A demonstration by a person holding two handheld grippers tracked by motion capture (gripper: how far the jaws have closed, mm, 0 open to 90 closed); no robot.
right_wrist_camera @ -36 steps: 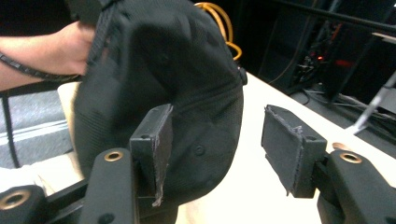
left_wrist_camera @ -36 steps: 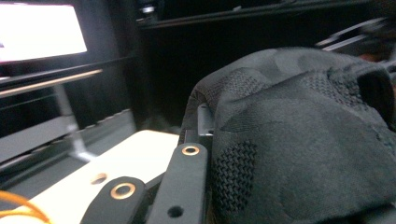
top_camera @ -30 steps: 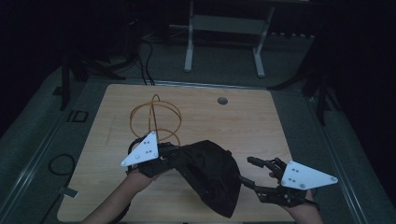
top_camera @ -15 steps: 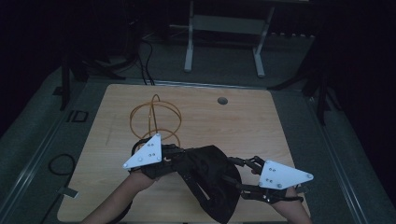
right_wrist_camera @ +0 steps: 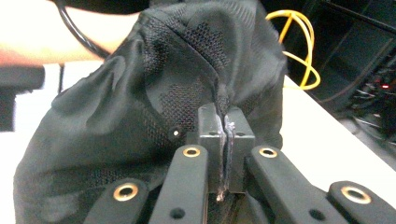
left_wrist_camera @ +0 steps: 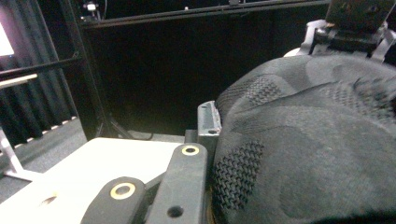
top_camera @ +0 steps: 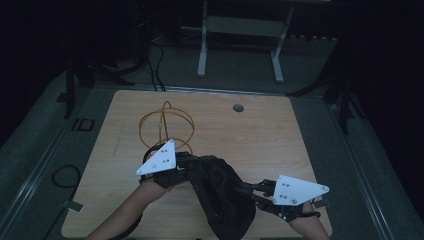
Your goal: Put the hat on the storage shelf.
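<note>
Garment of black mesh fabric (top_camera: 222, 192) lies bunched between both grippers. Right gripper (right_wrist_camera: 226, 126) has just been closing; its jaws now pinch a fabric edge. Left gripper (top_camera: 187, 162) clamps the opposite side. Beyond the left gripper, a yellow coiled cable (top_camera: 165, 125) rests on the light wooden table (top_camera: 260, 135).

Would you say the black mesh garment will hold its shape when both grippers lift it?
Probably not: the black mesh garment already drapes in folds, so it looks floppy. It seems light. The right gripper pinches a thin edge, which might slip.
</note>
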